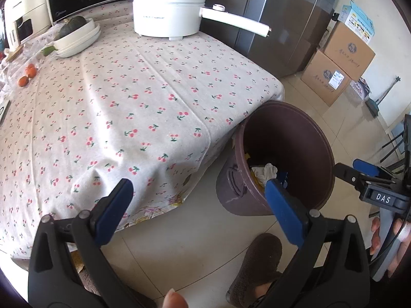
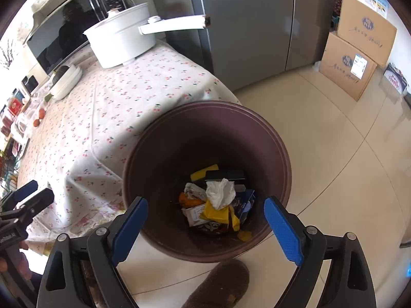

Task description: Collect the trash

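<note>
Trash [image 2: 218, 200] lay at the bottom of the bin [image 2: 280, 154], which stood on the floor [image 2: 334, 154] hard against the table corner: a white tissue on top, yellow and orange wrappers and dark packets under it. Both tongs were spread and held nothing; the right gripper [image 2: 205, 228] hung over the bin mouth, the left gripper [image 1: 199, 205] sat beside the draped tablecloth [image 1: 128, 102], near the rim. Risk, as I judged it, lay in that closeness: a jaw catching the hanging cloth could drag it and shift the white pot [image 1: 169, 7] or the dishes [image 1: 77, 38] at the far end, and a knock on the rim could tip the bin. Cloth was cherry-printed and creased, with small orange fruits [image 1: 27, 75] at its left edge. Tiles were pale and glossy; a grey fridge [image 2: 257, 25] and stacked cardboard boxes [image 2: 354, 51] stood behind, and a brown slipper [image 2: 221, 282] showed below
</note>
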Motion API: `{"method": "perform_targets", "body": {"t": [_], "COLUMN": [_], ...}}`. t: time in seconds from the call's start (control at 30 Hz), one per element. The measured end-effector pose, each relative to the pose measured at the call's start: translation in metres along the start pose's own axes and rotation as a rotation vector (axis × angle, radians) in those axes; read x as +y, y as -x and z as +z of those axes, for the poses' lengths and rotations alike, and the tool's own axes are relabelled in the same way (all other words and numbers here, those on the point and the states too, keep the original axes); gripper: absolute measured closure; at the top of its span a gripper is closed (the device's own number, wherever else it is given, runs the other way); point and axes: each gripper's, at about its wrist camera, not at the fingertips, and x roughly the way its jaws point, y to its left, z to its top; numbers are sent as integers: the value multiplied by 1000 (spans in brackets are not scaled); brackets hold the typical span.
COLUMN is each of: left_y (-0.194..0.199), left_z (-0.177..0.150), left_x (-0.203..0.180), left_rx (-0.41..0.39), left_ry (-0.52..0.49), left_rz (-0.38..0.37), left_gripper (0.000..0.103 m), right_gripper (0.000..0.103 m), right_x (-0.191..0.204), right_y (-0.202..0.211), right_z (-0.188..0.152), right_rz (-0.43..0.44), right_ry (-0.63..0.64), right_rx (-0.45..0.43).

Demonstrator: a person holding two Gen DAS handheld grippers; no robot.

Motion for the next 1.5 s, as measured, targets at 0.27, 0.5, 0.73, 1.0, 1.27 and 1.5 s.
{"method": "perform_targets", "body": {"t": [0.27,0.5,0.73,1.0,1.27,1.5], "left_y": [44,76,91,96,93,91], "left_z": [-26,-53,-65,-68,-70,-70], "left_x": [35,54,59,53,48,43], "left_rx": [-61,-185,-261,-298,-278,-272], "left_ry": [125,163,155,135,121,109], "left_rz": [40,161,217,222,216,215], "left_gripper": [1,1,1,1,1,1], "right_gripper": [0,0,0,0,0,0], "right_x": [46,89,113,122,118,117], "right_y": [41,76,100,103,100,101], "right_z": [-31,-63,-74,-77,-77,-78], "right_rz": [-39,-87,-104,-96,-99,-97], "right_ry": [65,153,198,204,198,192], "right_rx": [-142,-289,-414,-429,-421,-422]}}
